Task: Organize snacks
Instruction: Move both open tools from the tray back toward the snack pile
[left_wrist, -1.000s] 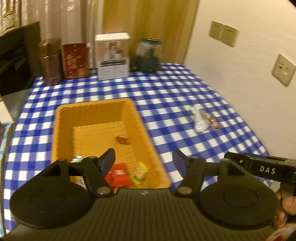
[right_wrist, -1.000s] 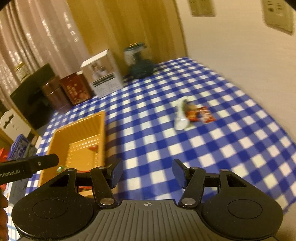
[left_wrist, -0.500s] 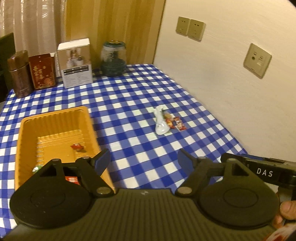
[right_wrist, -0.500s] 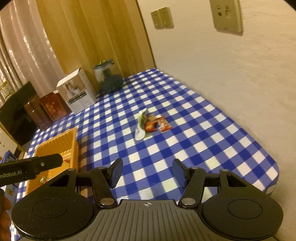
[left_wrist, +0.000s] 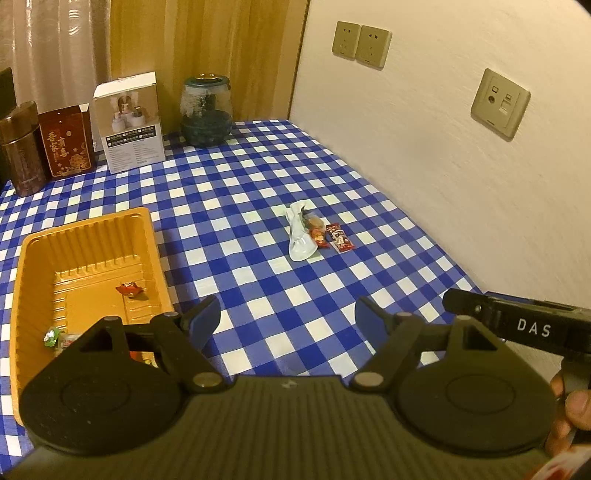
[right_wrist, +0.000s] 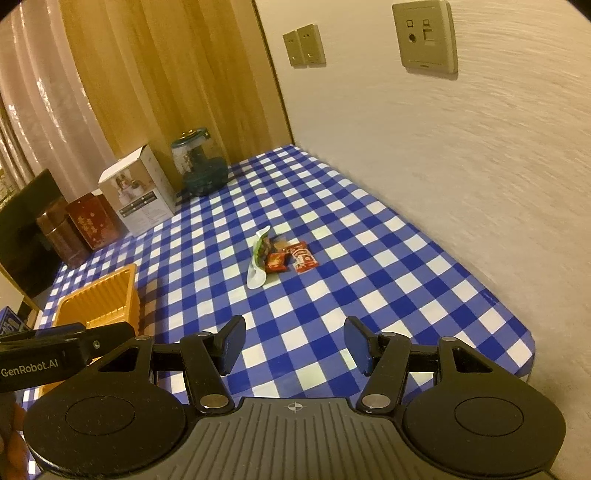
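on the right gripper, white letters read "das"

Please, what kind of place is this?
Probably a room in a home: a table with a checked tablecloth against a wall with sockets, curtains behind, tea tins at the back.

"DAS" stands in pale letters on the black body of the right gripper, seen from the left wrist. "GenRobot.AI" stands on the left gripper, seen from the right wrist. The red tin bears gold Chinese characters — too small to read surely.
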